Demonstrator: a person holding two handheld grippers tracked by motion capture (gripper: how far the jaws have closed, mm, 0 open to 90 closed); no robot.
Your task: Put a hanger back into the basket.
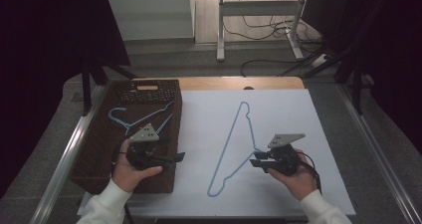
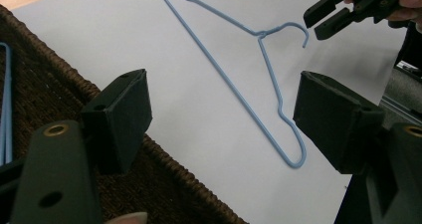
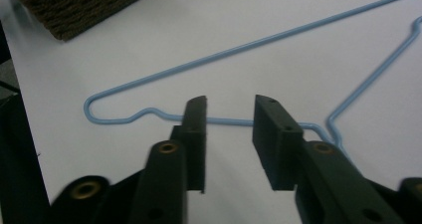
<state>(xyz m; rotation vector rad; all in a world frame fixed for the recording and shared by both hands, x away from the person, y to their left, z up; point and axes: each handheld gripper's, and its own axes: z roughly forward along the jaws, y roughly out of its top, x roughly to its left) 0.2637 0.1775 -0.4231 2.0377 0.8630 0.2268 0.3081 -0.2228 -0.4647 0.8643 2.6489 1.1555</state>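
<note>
Two grippers, both open: right gripper point(image 1: 260, 163) beside the blue wire hanger point(image 1: 234, 149) on the white sheet point(image 1: 283, 109); left gripper point(image 1: 177, 157) over the brown basket point(image 1: 94, 154), empty

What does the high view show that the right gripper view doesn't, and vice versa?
High view alone: a second blue hanger lying in the brown basket, a keyboard-like dark item at the basket's far end, both hands, and the left tool over the basket's edge.

Right gripper view alone: the right tool seen close, jaws apart, with the wire of the hanger passing behind the gap between them.

Shared: that hanger on the white sheet, the right tool, open and near its hook end, and a corner of the basket.
</note>
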